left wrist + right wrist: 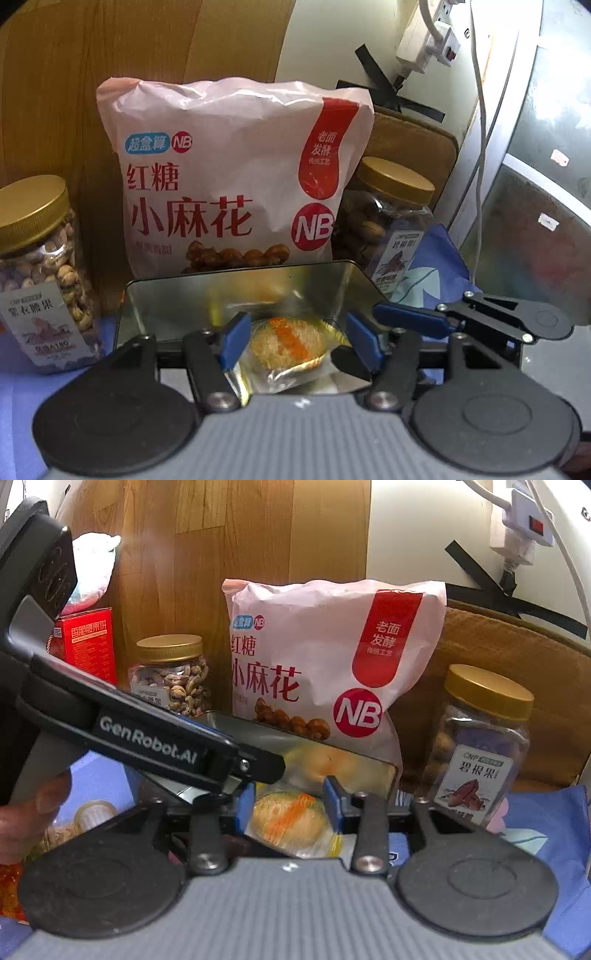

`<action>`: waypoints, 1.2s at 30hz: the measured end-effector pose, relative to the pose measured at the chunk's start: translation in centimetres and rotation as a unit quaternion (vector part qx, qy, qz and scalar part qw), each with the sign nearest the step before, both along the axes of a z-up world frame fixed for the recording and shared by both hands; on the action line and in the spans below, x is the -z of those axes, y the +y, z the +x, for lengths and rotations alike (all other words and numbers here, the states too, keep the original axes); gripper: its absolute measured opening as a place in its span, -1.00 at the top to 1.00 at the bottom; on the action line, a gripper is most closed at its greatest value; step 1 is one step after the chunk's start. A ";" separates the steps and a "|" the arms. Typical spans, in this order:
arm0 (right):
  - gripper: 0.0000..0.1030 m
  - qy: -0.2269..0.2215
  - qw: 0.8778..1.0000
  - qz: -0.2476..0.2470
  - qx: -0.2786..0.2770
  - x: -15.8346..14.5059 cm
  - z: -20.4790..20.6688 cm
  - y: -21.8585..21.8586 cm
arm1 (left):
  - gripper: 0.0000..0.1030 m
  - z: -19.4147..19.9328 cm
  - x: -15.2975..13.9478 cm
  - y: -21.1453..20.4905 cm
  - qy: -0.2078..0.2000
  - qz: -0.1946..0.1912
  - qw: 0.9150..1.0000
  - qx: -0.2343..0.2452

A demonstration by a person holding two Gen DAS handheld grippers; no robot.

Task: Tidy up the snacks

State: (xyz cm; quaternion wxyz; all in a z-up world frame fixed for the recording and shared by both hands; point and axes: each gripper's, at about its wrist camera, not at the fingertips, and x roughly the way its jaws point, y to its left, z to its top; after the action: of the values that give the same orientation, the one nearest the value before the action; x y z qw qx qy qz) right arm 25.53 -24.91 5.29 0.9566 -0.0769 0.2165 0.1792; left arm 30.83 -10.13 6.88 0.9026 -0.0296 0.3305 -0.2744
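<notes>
While the left gripper (299, 339) and right gripper (290, 806) are straddling the wrapped pastry (291, 343) inside the metal tin (166, 306), half-open, grip impossible to tell, stowing is probably proceeding; a clean release is coming next

Black linkage grippers (299, 341) with blue fingertip pads (234, 341), silver screws, "GenRobot.AI" lettering

Glossy mirror-like metal tin (155, 306), crinkled shiny plastic bag (229, 173), clear plastic jars with brushed gold lids (31, 208), wood-grain panel (110, 48).
</notes>
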 end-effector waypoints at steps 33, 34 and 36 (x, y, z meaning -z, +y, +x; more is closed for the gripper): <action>0.06 0.069 0.987 0.143 -0.007 5.6 -24.6 6.0 | -0.31 -29.3 5.4 13.6 -0.020 0.119 0.974 -0.193; 0.06 0.067 0.987 0.144 -0.007 5.5 -24.8 6.1 | -0.31 -29.3 5.3 13.9 -0.019 0.121 0.972 -0.199; 0.06 0.064 0.987 0.146 -0.007 5.4 -25.1 6.1 | -0.31 -29.4 5.3 14.5 -0.019 0.124 0.969 -0.211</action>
State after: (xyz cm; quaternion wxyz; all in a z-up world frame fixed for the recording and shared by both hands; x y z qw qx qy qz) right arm 0.48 -18.85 -0.16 0.9404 0.0733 0.2486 0.2200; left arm 1.46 4.32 1.61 0.9429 0.0191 0.3307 -0.0349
